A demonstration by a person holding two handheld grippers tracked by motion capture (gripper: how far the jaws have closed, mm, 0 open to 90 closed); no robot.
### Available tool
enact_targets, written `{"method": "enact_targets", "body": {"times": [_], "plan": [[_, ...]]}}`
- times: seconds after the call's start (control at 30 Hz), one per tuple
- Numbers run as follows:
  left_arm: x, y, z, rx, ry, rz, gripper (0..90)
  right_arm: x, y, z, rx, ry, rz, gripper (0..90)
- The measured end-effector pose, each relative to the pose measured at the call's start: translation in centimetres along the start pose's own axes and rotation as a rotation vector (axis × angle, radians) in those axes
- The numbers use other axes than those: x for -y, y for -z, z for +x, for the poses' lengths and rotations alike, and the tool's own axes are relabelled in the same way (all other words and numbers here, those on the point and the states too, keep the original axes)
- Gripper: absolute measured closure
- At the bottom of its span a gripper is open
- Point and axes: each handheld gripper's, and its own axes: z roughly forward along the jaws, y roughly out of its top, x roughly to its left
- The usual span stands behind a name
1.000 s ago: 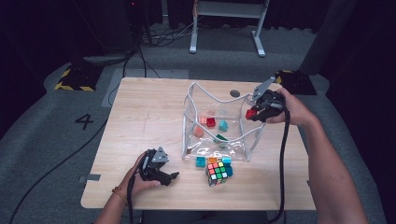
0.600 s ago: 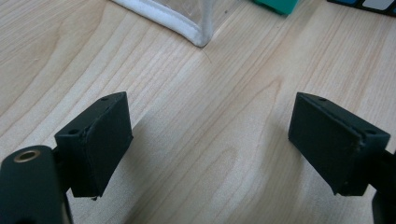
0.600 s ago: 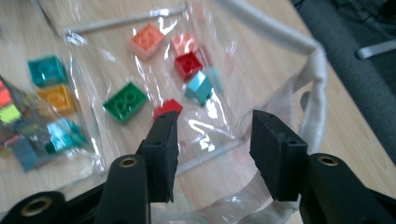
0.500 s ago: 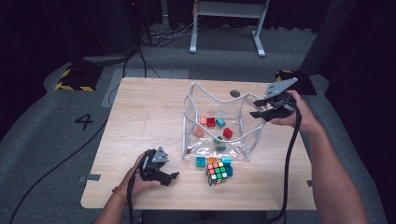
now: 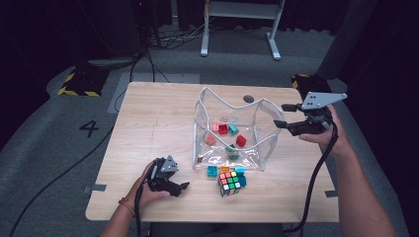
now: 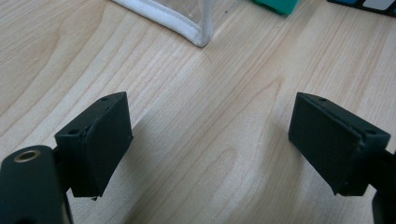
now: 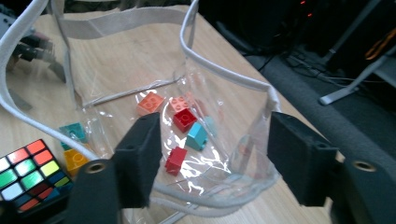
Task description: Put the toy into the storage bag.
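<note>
The right gripper [image 5: 285, 115], its jaws just opening and empty, is hovering beside the clear bag [image 5: 232, 133]; snagging the rim could tip the bricks [image 7: 184, 120] out.

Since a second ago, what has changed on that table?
The right gripper let a red block drop into the clear bag, then drew back to the right; its jaws have just been opening. The left gripper, puzzle cube and loose blocks stayed put.

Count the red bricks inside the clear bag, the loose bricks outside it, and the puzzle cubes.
Red bricks in the clear bag: 2
Loose bricks beside it: 3
Puzzle cube: 1
Total: 6
</note>
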Motion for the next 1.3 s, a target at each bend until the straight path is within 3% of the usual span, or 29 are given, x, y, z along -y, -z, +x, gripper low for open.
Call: {"method": "enact_targets", "body": {"times": [0.2, 0.3, 0.37, 0.57, 0.77, 1.07, 1.2, 1.27, 1.3], "plan": [[0.0, 0.0, 0.0, -0.003, -0.001, 0.0, 13.6, 1.4, 2.0, 0.7, 0.053, -0.028, -0.06, 32.6], [0.0, 0.0, 0.0, -0.003, -0.003, 0.001, 13.6, 2.3, 2.9, 1.3, 0.048, -0.059, -0.09, 32.8], [0.0, 0.0, 0.0, -0.003, -0.003, 0.0, 13.6, 3.4, 3.6, 1.8, 0.072, -0.062, -0.083, 32.8], [0.0, 0.0, 0.0, -0.003, -0.003, 0.001, 13.6, 5.6, 4.1, 3.1, 0.074, -0.068, -0.082, 33.9], [0.0, 0.0, 0.0, -0.004, -0.002, 0.001, 13.7, 7.5, 3.3, 4.4, 0.048, -0.083, -0.055, 34.6], [0.0, 0.0, 0.0, -0.005, -0.002, 0.001, 13.7, 10.9, 0.6, 7.6, -0.022, -0.107, -0.018, 39.0], [0.0, 0.0, 0.0, -0.001, 0.001, 0.001, 13.7, 12.3, -1.2, 9.0, -0.087, -0.13, -0.006, 40.9], [0.0, 0.0, -0.1, -0.001, 0.001, 0.001, 13.7, 13.0, -2.9, 10.1, -0.124, -0.126, 0.027, 42.4], [0.0, 0.0, -0.1, -0.001, 0.001, 0.001, 13.7, 13.0, -2.9, 10.1, -0.124, -0.126, 0.027, 42.4]]}}
